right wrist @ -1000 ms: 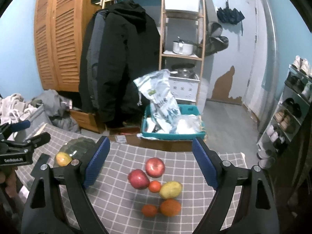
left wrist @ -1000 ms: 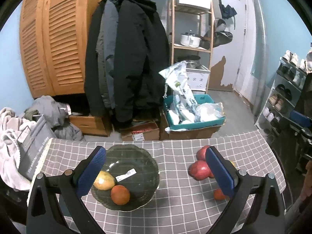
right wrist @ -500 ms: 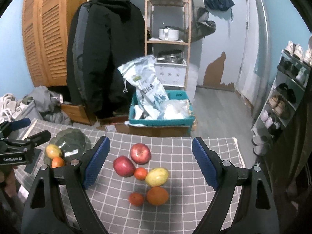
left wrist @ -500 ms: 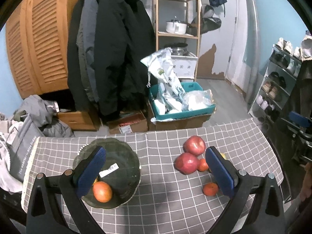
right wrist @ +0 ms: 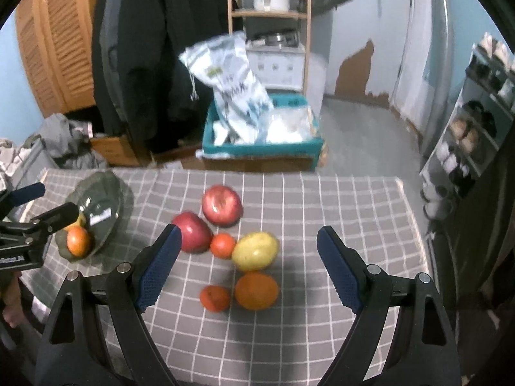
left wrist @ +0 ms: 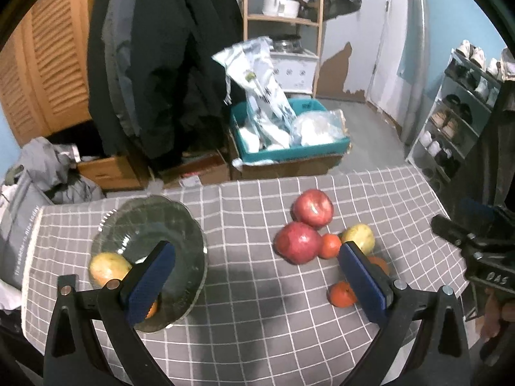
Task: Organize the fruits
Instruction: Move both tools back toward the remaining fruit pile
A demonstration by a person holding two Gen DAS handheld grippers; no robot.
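Right wrist view: I am seeing the right gripper [right wrist: 246, 268] tilting down over the checked tablecloth [right wrist: 338, 212], jaws standing wide with nothing between the pads. Taking the yellow pear [right wrist: 255, 251] as landmark, its long axis is running left-right, slightly raised at the right. The orange [right wrist: 256, 290] is sitting just in front of it, a small tangerine [right wrist: 222, 245] touching its left, two red apples [right wrist: 222, 205] lying behind-left. The glass bowl [right wrist: 96, 206] is standing well left, near the cloth's left edge. Bare cloth is lying right of the pear. The left gripper [left wrist: 254, 284] is also gaping wide and empty, hovering between bowl and fruit.
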